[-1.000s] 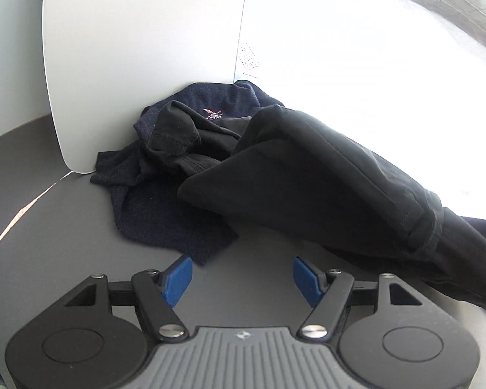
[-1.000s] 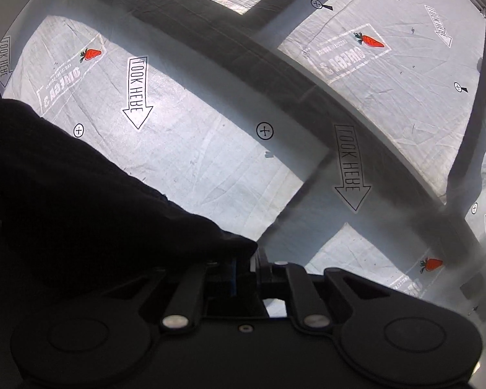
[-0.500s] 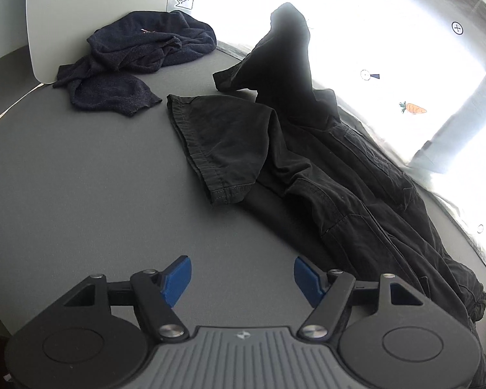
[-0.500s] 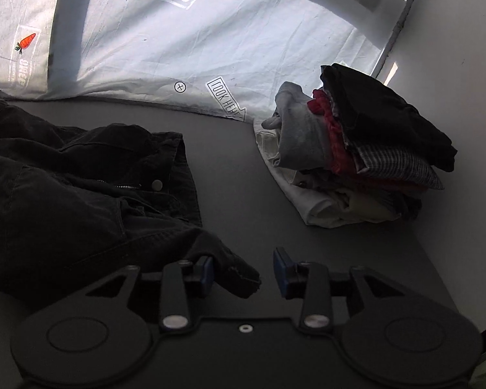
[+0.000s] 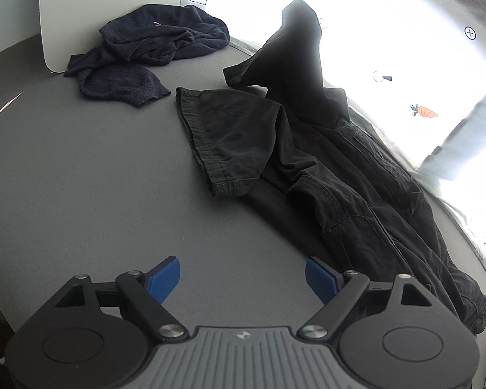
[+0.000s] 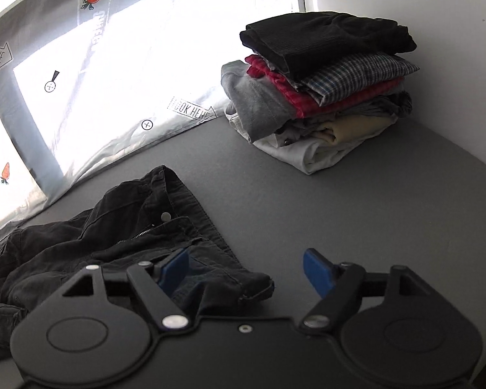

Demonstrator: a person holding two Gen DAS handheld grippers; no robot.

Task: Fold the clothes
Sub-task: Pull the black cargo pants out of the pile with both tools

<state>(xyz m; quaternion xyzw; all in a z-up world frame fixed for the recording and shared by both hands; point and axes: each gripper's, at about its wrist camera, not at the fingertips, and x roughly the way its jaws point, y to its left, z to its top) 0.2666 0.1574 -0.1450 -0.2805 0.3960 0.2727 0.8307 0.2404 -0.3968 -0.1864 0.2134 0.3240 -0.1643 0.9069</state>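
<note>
Left view: the left gripper (image 5: pixel 242 277) tilts down over the grey table (image 5: pixel 81 194), jaws opening on nothing; black trousers (image 5: pixel 340 175) sprawl just ahead, one leg seemingly raised. Right view: the right gripper (image 6: pixel 246 270) opens, the waistband corner (image 6: pixel 249 287) loose between its pads.

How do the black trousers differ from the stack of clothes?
The black trousers lie unfolded and rumpled; the stack is folded and piled. The trousers are one dark garment; the stack mixes black, plaid, red, grey and white. Both rest on the grey table.
</note>
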